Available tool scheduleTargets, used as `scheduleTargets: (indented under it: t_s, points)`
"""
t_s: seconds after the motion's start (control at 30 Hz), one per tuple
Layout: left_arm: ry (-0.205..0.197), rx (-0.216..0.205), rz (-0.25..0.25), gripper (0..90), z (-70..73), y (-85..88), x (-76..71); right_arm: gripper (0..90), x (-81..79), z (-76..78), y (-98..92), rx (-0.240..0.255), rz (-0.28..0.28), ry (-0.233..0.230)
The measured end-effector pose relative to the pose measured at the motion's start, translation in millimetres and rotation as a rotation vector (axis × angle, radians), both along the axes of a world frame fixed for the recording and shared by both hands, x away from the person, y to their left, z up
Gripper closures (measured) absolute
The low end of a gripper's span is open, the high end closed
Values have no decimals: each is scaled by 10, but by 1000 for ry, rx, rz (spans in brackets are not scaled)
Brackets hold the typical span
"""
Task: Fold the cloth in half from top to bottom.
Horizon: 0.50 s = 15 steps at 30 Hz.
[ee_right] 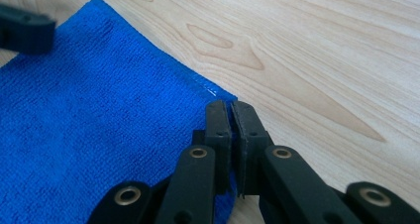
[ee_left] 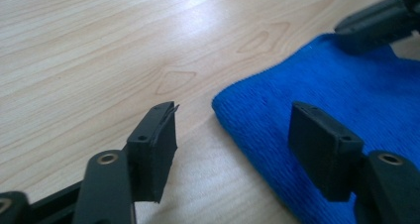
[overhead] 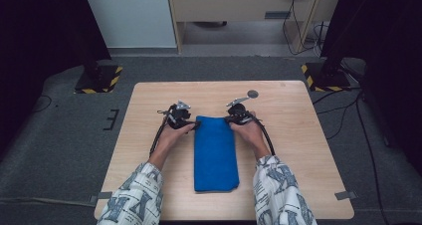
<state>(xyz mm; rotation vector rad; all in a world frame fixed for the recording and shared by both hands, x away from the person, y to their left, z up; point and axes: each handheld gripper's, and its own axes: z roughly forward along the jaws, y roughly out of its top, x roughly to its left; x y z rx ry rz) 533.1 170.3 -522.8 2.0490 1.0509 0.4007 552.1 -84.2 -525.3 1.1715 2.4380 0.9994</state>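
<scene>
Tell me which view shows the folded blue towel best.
The high view: the whole blue towel lies lengthwise on the table. The left gripper view gives one far corner between open jaws; the right gripper view shows the other, pinched by the right gripper.

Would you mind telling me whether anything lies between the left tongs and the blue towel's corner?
Nothing visible does: the left tongs stand open around the blue towel corner, only bare table between.

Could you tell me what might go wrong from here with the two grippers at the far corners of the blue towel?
The right gripper is shut on the towel only at its corner edge, so the cloth may slip out when lifted. The left gripper stands open astride the other corner; lifting now would raise one side alone and undo the fold. Its lower jaw might also catch just the top layer.
</scene>
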Motion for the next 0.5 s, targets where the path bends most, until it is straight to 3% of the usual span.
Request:
scheduleTargets:
  t_s: [0.13,0.37,0.5]
  points:
    - [-21,12,14,393,-8,-53,26,869,-17,2,3,-4,-8,-3]
    - [0,61,17,431,-57,-140,85,873,-22,8,-14,13,-16,-15]
    - [18,42,29,491,-102,-138,100,874,-40,16,-13,18,-17,-18]
